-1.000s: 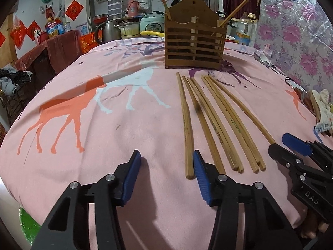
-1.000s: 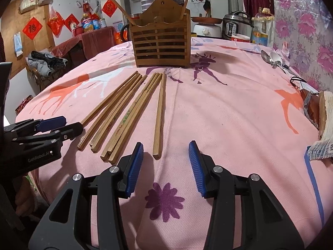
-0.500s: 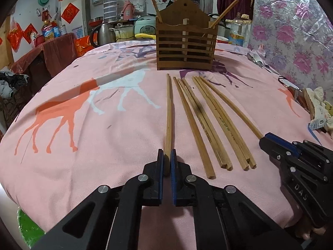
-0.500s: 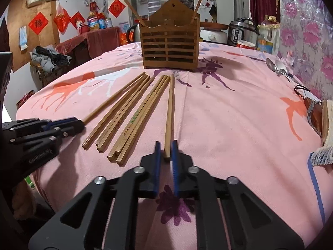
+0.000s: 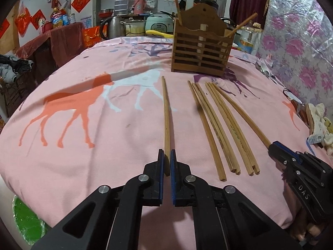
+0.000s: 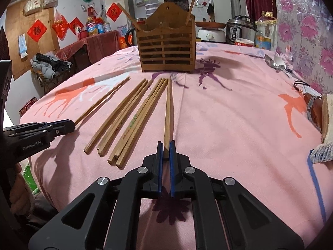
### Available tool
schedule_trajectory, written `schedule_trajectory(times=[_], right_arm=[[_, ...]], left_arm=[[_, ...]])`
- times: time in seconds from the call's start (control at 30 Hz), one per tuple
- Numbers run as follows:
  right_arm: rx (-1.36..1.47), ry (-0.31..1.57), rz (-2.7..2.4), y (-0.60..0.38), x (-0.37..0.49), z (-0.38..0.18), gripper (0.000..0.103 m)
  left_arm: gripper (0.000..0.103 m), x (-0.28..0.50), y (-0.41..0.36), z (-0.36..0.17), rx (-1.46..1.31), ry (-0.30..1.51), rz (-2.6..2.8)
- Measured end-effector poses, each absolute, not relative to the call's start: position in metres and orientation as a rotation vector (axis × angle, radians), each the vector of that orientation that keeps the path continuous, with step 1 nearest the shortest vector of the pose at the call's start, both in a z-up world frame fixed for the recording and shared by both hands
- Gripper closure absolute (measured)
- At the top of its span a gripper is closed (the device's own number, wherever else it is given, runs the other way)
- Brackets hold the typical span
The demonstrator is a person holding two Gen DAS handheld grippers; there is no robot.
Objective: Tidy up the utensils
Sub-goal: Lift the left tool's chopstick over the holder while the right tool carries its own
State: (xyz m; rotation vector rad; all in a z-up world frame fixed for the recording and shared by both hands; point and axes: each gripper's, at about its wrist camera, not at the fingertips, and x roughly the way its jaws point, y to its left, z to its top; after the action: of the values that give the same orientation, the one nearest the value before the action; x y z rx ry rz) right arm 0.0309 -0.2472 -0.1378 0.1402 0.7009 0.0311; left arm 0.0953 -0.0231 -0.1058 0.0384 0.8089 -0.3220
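Observation:
A slatted wooden utensil holder stands at the far side of the pink tablecloth, also in the right wrist view, with a few chopsticks leaning in it. My left gripper is shut on the near end of the leftmost chopstick, which points at the holder. My right gripper is shut on the rightmost chopstick. Several more chopsticks lie in a row between them, also in the right wrist view. Each gripper shows in the other's view: the right, the left.
The tablecloth has deer prints. Spoons lie at the far right edge. A knitted cloth and a brown item sit at the right edge. Pots, a kettle and bottles stand behind the table.
Both grippers closed from wide open onto a chopstick each. The left chopstick has drawn away to the left from the row, and the right one has swung straighter in line with its gripper.

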Motion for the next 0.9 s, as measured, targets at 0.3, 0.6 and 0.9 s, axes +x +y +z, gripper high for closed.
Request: schedule_trajectory(times=[0.3, 0.6, 0.9], right_arm=[[0.148, 0.577, 0.021, -0.255, 0.018, -0.091, 0.097], [0.160, 0.450, 0.035, -0.261, 0.006, -0.038, 0.097], [0.172, 0.432, 0.046, -0.266, 0.018, -0.017, 0.097]], left_arm=[[0.097, 0.083, -0.024, -0.057, 0.037, 0.741, -0.350], [0.097, 0.070, -0.025, 0.003, 0.009, 0.661, -0.397], [0.097, 0.090, -0.019, 0.036, -0.044, 0.676, -0.416]])
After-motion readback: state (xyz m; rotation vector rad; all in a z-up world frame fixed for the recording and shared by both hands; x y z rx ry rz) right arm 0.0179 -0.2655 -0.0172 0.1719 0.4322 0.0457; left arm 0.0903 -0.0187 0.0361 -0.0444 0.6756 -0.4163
